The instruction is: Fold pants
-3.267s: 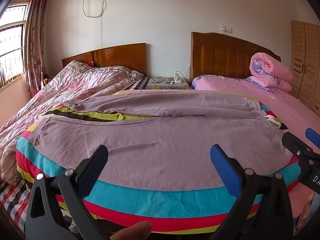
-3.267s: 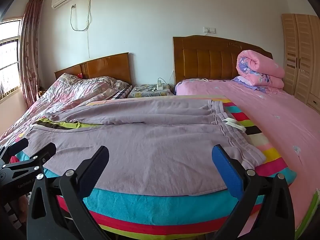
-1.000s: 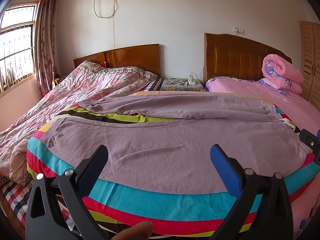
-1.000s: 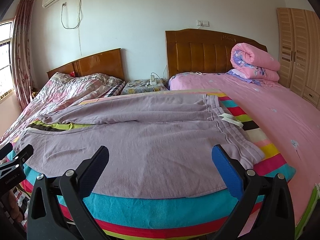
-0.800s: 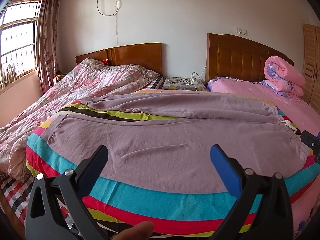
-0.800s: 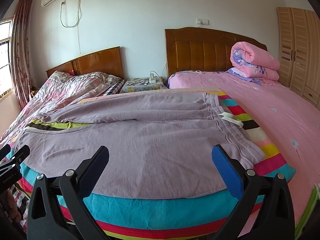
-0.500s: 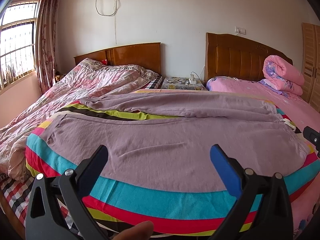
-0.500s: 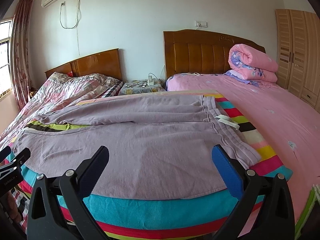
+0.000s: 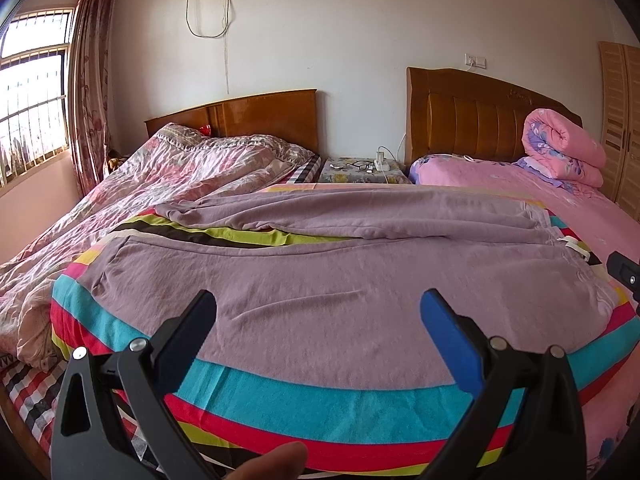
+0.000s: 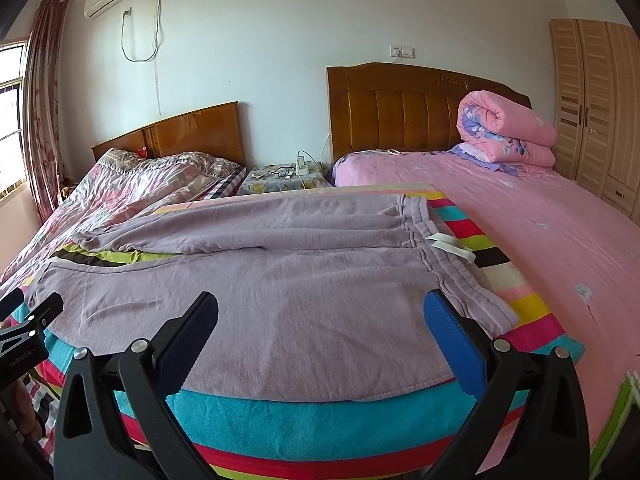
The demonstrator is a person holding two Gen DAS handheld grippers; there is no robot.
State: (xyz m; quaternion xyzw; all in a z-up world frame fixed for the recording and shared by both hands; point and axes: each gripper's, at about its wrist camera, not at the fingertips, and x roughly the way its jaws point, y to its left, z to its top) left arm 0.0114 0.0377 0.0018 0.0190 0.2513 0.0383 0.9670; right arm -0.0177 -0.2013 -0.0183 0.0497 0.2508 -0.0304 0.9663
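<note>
Pants (image 9: 340, 296) lie spread across the middle of both frames on a striped blanket (image 9: 320, 404), mauve, unfolded, with the waistband (image 10: 460, 276) toward the right of the frame and the cuffs toward the left. The far leg (image 10: 260, 228) is rumpled and splays away from the near one, leaving a wedge of blanket showing at centre left. The left gripper (image 9: 318, 322) hangs with its jaws spread wide and nothing between them, low in its frame over the near leg; the right gripper (image 10: 320, 322) is likewise released and empty, low in its frame with its blue pad just beside the waistband corner. Neither touches cloth yet. The likely trouble is a pinch that takes blanket along with pants, since the fleece sits directly under the hem at the lower edge of the frame; lifting then would drag the whole blanket. A grab at one layer only would let the leg open and twist. The wrinkled far leg may fold in crooked unless it is smoothed first. The drawstring (image 10: 450, 246), lying loose at the centre right, could snag on a pad. A fingertip (image 9: 276, 460) shows at the bottom centre of the left view, clear of the jaws.
</note>
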